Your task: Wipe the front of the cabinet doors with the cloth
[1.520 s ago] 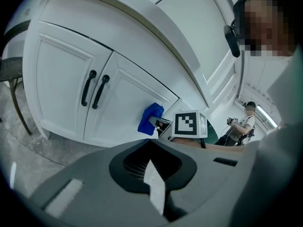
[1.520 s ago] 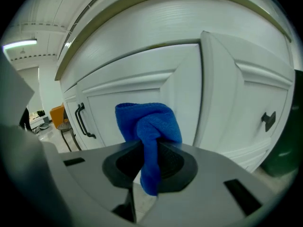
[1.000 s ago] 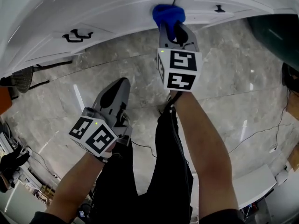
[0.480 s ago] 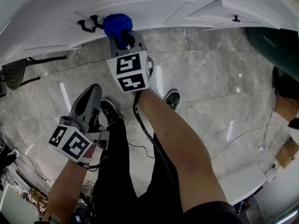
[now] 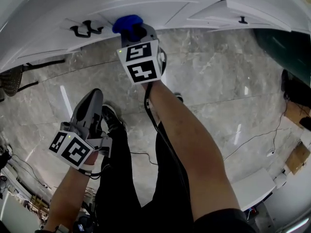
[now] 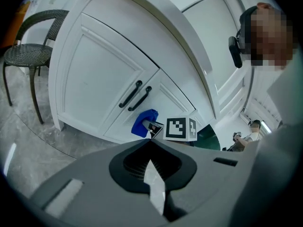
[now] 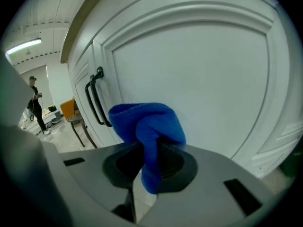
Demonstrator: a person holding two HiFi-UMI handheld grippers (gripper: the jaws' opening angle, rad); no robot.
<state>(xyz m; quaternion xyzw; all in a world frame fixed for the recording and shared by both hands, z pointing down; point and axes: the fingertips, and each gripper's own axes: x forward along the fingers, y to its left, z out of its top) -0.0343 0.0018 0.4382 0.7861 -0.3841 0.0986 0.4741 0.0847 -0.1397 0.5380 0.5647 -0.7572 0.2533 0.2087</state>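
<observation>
**Item 1. Left gripper** [image 5: 92, 97]: held low beside the person's leg, over the marble floor [image 5: 218, 81]. Jaws are together with nothing between them. It looks parked clear of the working arm, not needed for wiping.

**Item 2. Right gripper** [image 5: 138, 33]: arm stretched forward, marker cube [image 5: 141, 62] facing up. Jaws are clamped on a fold of the blue cloth [image 7: 147, 126]. The bulk of the cloth bunches ahead of the jaw tips, so fabric rather than plastic meets the paint.

**Item 3. Blue cloth**: the task's thing, a wad at the white cabinet door [image 7: 199, 89], apparently pressed on the flat centre panel inside its raised frame. It sits just right of the paired black door handles [image 5: 82, 29]. Wiping appears under way, with most of the panel to the right not yet covered.

**Item 4. Woven dark chair** [image 6: 28, 51]: stands beside the cabinet's left end, well apart from the cloth.
</observation>
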